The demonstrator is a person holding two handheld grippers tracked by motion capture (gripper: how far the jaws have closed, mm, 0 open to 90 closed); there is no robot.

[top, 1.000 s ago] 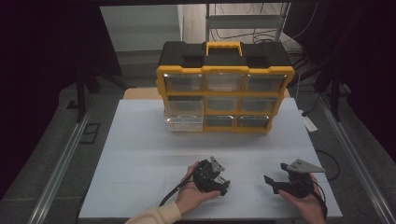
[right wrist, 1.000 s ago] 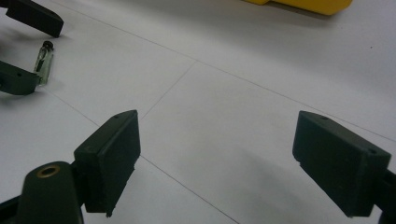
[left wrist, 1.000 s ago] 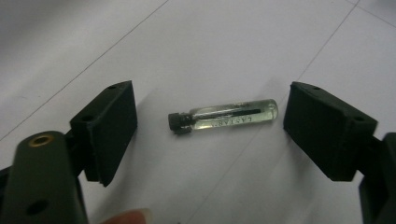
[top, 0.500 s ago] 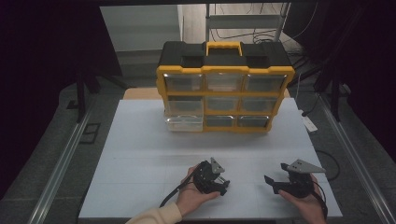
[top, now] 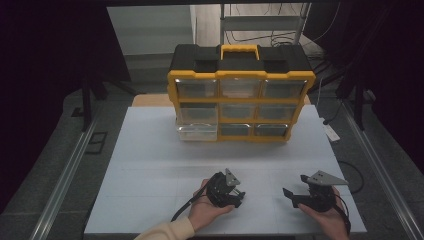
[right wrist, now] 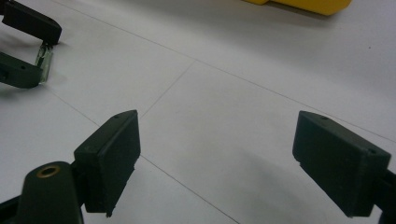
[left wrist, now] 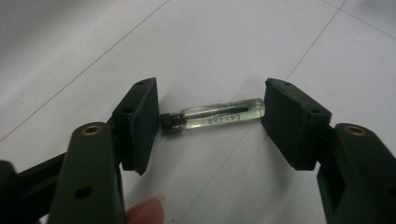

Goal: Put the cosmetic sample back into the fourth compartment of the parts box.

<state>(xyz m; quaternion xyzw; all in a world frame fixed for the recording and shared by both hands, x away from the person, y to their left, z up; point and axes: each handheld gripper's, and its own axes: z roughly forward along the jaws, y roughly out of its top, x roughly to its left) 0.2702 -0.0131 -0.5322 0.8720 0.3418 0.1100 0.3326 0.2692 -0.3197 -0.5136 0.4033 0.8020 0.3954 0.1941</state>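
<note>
Hidden or unclear:

- Small glass vial (left wrist: 215,115) between the left tool's (left wrist: 209,125) jaws: printed text on it too blurred to read; whether either jaw touches it, cannot tell.
- From the high view the vial is too small to make out beside the left hand (top: 207,210).
- Right tool view: vial (right wrist: 43,61) a sliver, left tool's jaws cut off by the left edge.
- Organizer box (top: 241,95) drawers: contents too dim to tell.
- Organizer box (right wrist: 303,4) cut off at top edge, just a yellow corner.
- Right hand (top: 327,220) cut off below the desk (top: 150,170) edge.
</note>
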